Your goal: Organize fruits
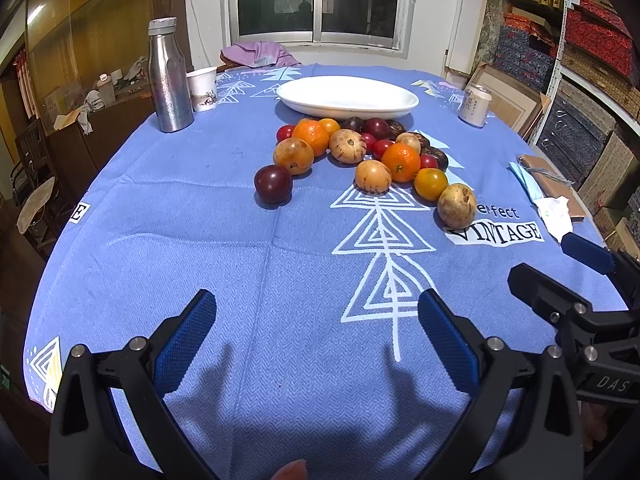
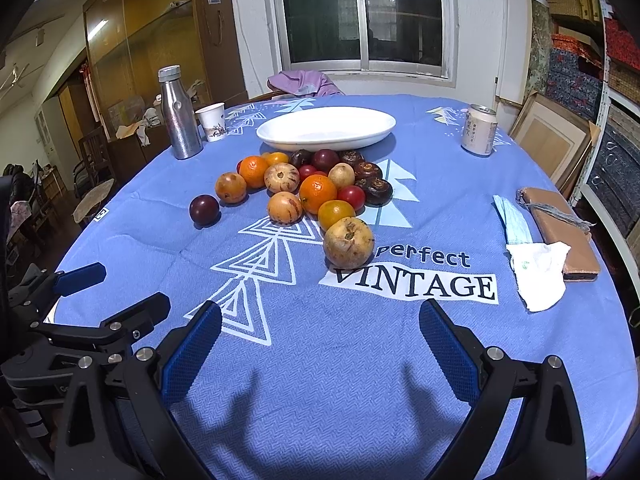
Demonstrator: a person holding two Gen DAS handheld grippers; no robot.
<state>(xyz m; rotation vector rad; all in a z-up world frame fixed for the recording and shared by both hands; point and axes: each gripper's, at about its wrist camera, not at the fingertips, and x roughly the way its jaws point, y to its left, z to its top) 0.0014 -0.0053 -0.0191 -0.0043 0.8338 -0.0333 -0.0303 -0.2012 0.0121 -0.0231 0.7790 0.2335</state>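
Note:
A pile of fruits [image 1: 360, 148] lies mid-table in front of an empty white oval plate [image 1: 347, 97]: oranges, small red tomatoes, tan striped melons, dark purple fruits. A dark plum [image 1: 273, 184] sits apart at the left, a tan fruit [image 1: 457, 205] at the front right. The pile [image 2: 312, 188], plate [image 2: 326, 128] and tan fruit [image 2: 349, 242] also show in the right wrist view. My left gripper [image 1: 316, 338] is open and empty over bare cloth near the front. My right gripper [image 2: 320, 344] is open and empty beside it, to its right.
A steel bottle [image 1: 169, 76] and paper cup [image 1: 203, 89] stand back left, a drink can [image 1: 475, 105] back right. A face mask [image 2: 513, 220], crumpled tissue [image 2: 538, 274] and brown wallet [image 2: 560, 226] lie at the right edge. Shelves stand to the right.

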